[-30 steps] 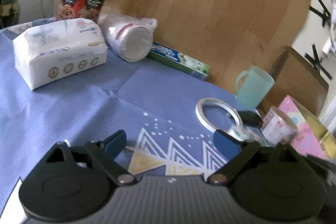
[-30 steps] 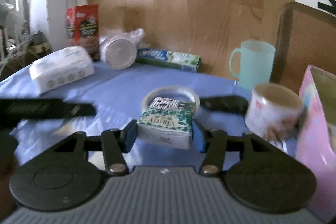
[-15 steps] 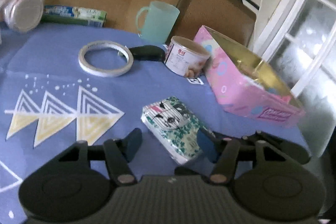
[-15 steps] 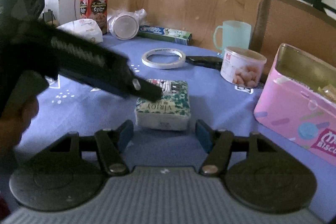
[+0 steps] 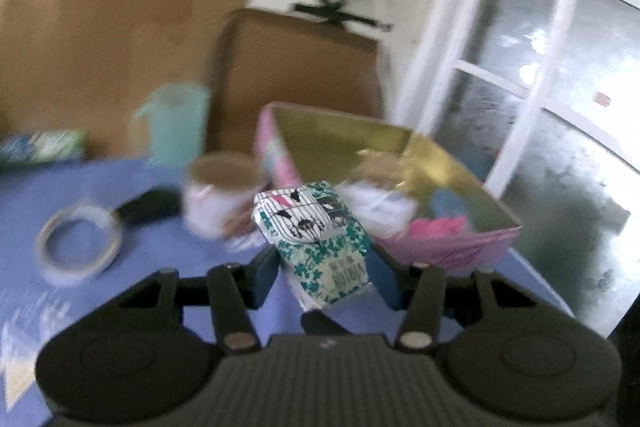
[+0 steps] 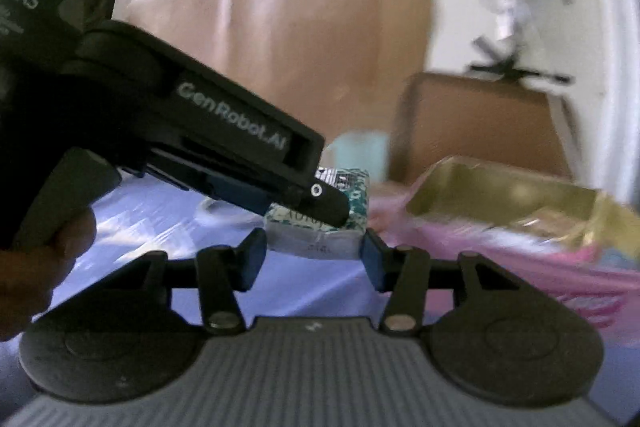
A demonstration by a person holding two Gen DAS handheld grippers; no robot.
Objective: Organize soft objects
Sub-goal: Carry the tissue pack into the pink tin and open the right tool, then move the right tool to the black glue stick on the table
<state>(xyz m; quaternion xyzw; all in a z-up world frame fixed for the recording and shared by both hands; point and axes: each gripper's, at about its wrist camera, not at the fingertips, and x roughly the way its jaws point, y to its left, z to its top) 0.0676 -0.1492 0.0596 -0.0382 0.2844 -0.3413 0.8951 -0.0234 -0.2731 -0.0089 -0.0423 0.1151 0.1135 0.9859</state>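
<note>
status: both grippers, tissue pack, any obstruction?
Left gripper shut on tissue pack, lifted off the table. Right gripper open, empty, just behind the pack. Pink box open to the right; nothing between.

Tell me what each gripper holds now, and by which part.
The left gripper grips the tissue pack by its long sides. The right gripper holds nothing.

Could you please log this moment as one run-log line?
left gripper: shut on tissue pack | right gripper: open, behind pack | pink box: open, ahead
</note>
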